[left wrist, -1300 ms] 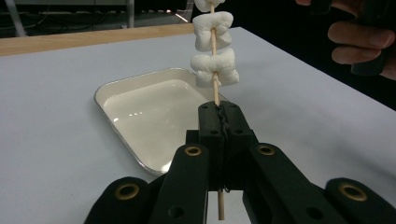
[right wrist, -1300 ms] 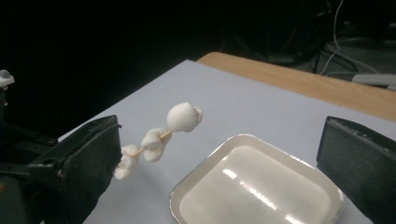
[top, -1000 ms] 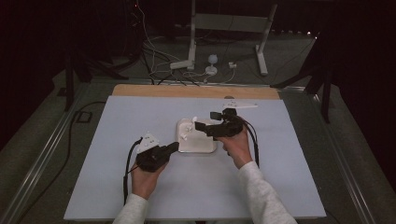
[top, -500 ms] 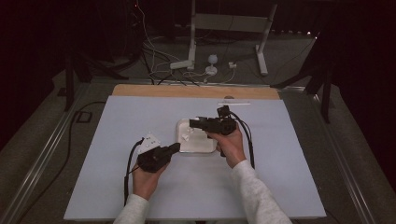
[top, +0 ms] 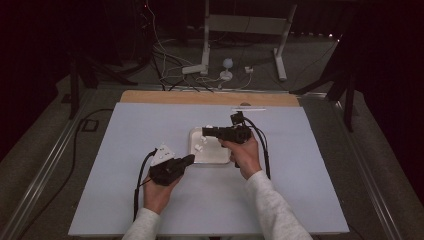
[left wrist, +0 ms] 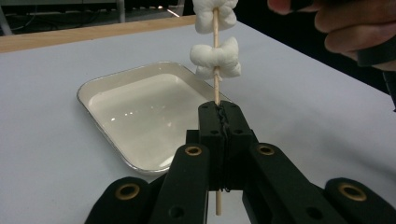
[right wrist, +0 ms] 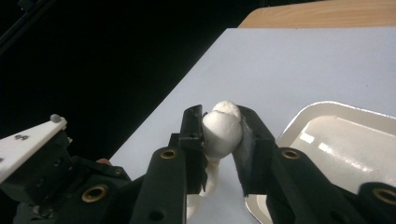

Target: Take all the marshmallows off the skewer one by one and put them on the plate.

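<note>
A white tray (left wrist: 116,109) sits mid-table on the pale sheet (top: 125,150), a wooden board (top: 200,97) behind it. The left gripper (left wrist: 219,116) is clamped on an upright skewer (left wrist: 215,88) carrying two marshmallows (left wrist: 215,58) just beside the tray. The right gripper (right wrist: 219,133), which swung left toward the skewer since earlier, has just been closing and squeezes the top marshmallow (right wrist: 222,130)

The table (top: 125,200) was viewed from a fixed high camera above the person's side, faced forward and down, at a distance. The left gripper view was taken close along its jaws, low over the tray (left wrist: 93,100). The right gripper view was taken close, faced across the tray (right wrist: 308,116) rim. The tray (top: 192,150) was shared by all three views.
</note>
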A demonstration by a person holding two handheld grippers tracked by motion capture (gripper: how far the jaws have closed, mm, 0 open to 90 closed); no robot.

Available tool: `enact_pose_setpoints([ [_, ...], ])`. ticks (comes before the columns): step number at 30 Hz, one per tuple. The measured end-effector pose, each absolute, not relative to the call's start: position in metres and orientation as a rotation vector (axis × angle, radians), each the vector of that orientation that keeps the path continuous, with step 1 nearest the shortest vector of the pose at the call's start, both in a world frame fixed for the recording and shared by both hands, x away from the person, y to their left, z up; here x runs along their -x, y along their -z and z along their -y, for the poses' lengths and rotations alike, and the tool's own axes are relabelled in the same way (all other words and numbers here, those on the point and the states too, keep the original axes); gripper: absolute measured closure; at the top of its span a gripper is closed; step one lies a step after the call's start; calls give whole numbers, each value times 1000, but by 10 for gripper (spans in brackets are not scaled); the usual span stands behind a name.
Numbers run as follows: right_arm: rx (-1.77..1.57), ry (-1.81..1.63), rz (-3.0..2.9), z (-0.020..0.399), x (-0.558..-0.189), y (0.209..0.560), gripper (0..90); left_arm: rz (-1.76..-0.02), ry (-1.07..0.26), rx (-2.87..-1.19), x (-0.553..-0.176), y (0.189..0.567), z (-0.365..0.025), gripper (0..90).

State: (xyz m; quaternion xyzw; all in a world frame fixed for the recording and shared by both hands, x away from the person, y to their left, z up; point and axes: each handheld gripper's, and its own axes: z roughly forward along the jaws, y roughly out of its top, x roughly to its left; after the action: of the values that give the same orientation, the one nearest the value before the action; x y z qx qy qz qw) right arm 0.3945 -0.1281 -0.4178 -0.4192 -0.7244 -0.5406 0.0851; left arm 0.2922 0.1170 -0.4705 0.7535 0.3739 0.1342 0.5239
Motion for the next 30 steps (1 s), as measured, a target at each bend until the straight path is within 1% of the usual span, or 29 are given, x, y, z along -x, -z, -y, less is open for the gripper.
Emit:
enact_pose_setpoints([
  [8, 1257, 1676, 2160, 131, -393, 409, 769, -869, -353, -1818, -291, 471, -119, 900],
  [30, 1296, 1723, 2180, 131, -392, 402, 785, -846, -452, -1892, -289, 469, -119, 900],
])
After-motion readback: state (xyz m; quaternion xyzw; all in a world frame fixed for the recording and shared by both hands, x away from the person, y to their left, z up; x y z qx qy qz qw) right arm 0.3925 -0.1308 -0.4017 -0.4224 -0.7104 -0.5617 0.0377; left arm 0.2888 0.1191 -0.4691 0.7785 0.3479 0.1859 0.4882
